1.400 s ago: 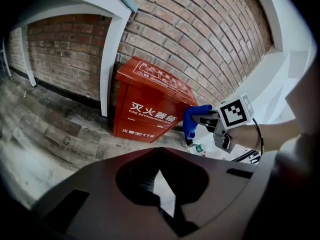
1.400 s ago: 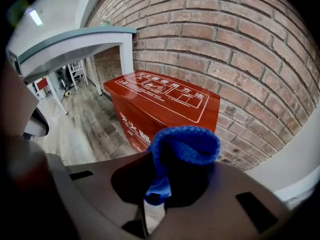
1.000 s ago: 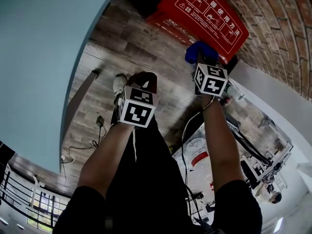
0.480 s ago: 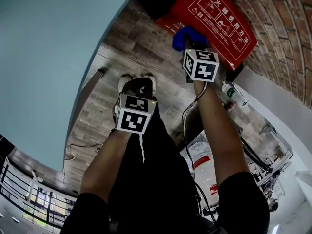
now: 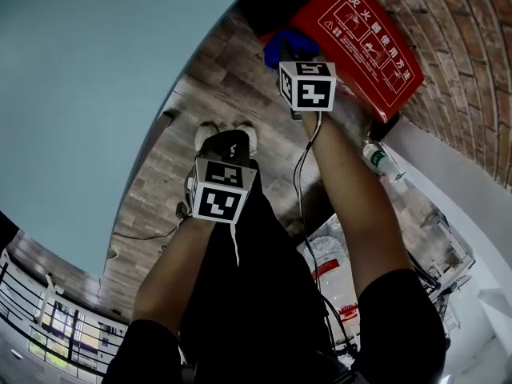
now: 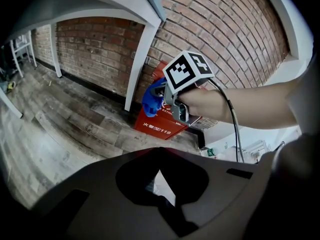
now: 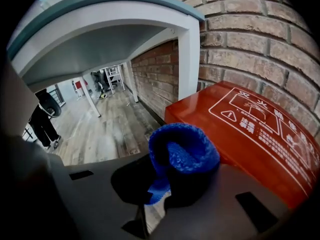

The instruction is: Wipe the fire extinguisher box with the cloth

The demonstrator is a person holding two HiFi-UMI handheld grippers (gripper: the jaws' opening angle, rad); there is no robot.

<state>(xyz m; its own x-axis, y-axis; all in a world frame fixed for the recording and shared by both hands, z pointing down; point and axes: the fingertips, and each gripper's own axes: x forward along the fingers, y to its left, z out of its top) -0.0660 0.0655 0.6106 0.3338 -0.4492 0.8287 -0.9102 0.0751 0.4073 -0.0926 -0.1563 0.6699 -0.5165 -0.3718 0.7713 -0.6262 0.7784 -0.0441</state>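
The red fire extinguisher box (image 5: pixel 364 30) stands on the floor against a brick wall, with white instruction print on its sloping top (image 7: pixel 260 129). My right gripper (image 5: pixel 293 56) is shut on a folded blue cloth (image 7: pixel 182 156). It holds the cloth at the box's left end, over the top's edge; whether cloth and box touch I cannot tell. The left gripper view shows the same cloth (image 6: pixel 151 100) in front of the box (image 6: pixel 162 125). My left gripper (image 5: pixel 228 146) hangs lower, over the person's shoes, well away from the box. Its jaws (image 6: pixel 160 159) are shut with nothing between them.
A brick wall (image 7: pixel 250 39) rises behind the box. A white table leg (image 7: pixel 189 64) stands just left of it, under a pale tabletop (image 5: pixel 88 78). A plastic bottle (image 5: pixel 376 157) lies on the wood floor right of the box. Cables (image 5: pixel 300 182) trail by the feet.
The right gripper has carried the blue cloth leftward along the box, from its right part to its left end. The left gripper has barely moved.
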